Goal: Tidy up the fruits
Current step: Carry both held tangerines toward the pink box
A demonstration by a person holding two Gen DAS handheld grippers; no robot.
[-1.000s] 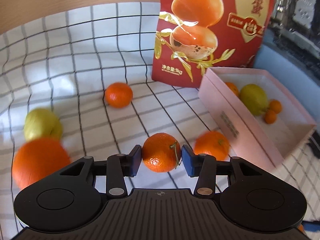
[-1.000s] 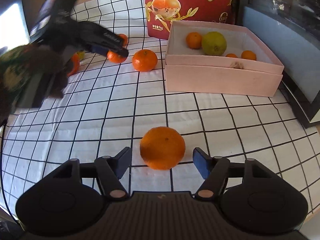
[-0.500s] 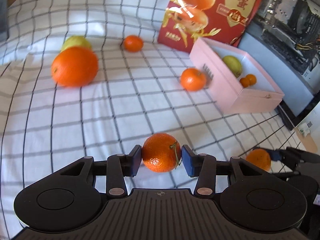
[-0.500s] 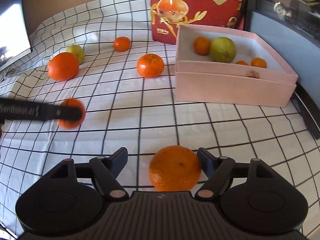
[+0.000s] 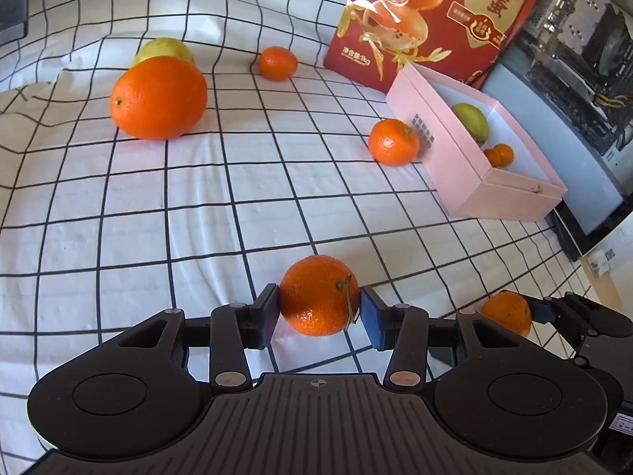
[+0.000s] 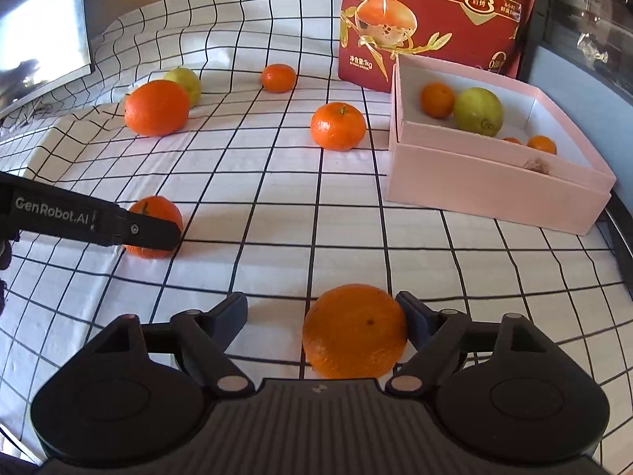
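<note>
1. My left gripper (image 5: 319,318) is clamping a stemmed mandarin (image 5: 319,295), both blue pads pressing its sides. In the right wrist view the same fruit (image 6: 154,226) is showing just behind the left gripper's finger (image 6: 150,232), near the left edge of the checked cloth (image 6: 277,198).
2. My right gripper (image 6: 322,318) is standing wide apart around a second orange (image 6: 355,330). The right finger is touching the fruit; the left finger is well clear of it. I cannot tell whether this orange is resting on the cloth or being lifted.
3. From the left wrist view, that orange (image 5: 505,312) is sitting against the right gripper's blue pad (image 5: 538,310), toward the near right edge of the cloth.
4. A loose mandarin (image 6: 337,126) is lying just beside the left wall of the pink box (image 6: 494,194).
5. Inside the box, I am seeing a small orange (image 6: 437,99) touching a green-yellow lemon (image 6: 478,111), two tiny orange fruits (image 6: 541,143) by the right wall, and a brownish lump (image 6: 536,166) by the near wall.
6. Toward the far left of the cloth, a large orange (image 6: 156,107) is lying in front of a yellow-green fruit (image 6: 184,81); a small mandarin (image 6: 278,77) is lying further right, near the red bag (image 6: 435,19).
7. The red bag is standing upright behind the box.
</note>
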